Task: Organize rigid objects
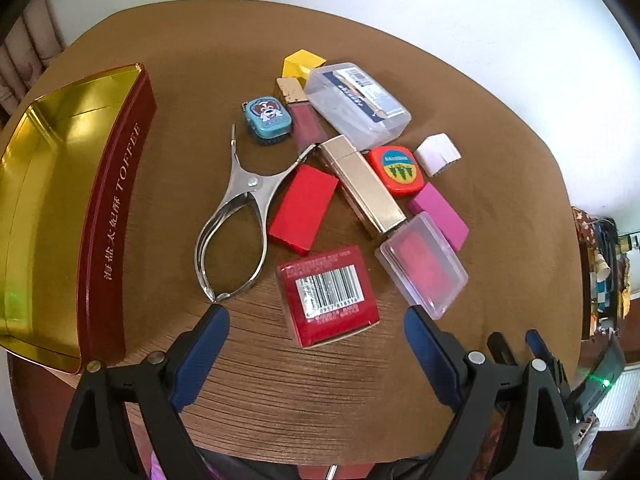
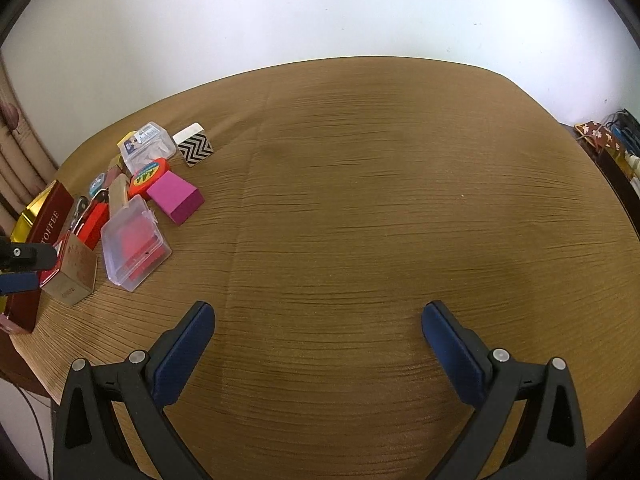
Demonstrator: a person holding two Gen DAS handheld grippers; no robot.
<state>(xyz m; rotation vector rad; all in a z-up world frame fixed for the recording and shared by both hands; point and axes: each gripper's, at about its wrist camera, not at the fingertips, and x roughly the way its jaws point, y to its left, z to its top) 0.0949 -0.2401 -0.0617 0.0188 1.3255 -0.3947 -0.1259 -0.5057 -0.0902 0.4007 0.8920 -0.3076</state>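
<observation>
A pile of small rigid items lies on the brown table. In the left wrist view my left gripper [image 1: 316, 314] is open just in front of a red barcode box [image 1: 329, 294]. Behind it lie metal tongs [image 1: 236, 216], a red block [image 1: 303, 209], a gold case [image 1: 362, 184], a clear case with a red insert [image 1: 423, 266], a pink block [image 1: 440, 216] and a red tape measure [image 1: 398, 170]. An open red toffee tin [image 1: 108, 216] with a gold inside stands at the left. My right gripper [image 2: 318, 316] is open over bare table, the pile [image 2: 136, 208] far to its left.
Further back lie a clear plastic box [image 1: 358, 104], a blue dog tin [image 1: 266, 118], a yellow cube [image 1: 302, 64], a lip gloss tube [image 1: 306, 120] and a white zigzag block [image 2: 194, 144]. The right half of the table [image 2: 400, 220] is bare; a white wall runs behind.
</observation>
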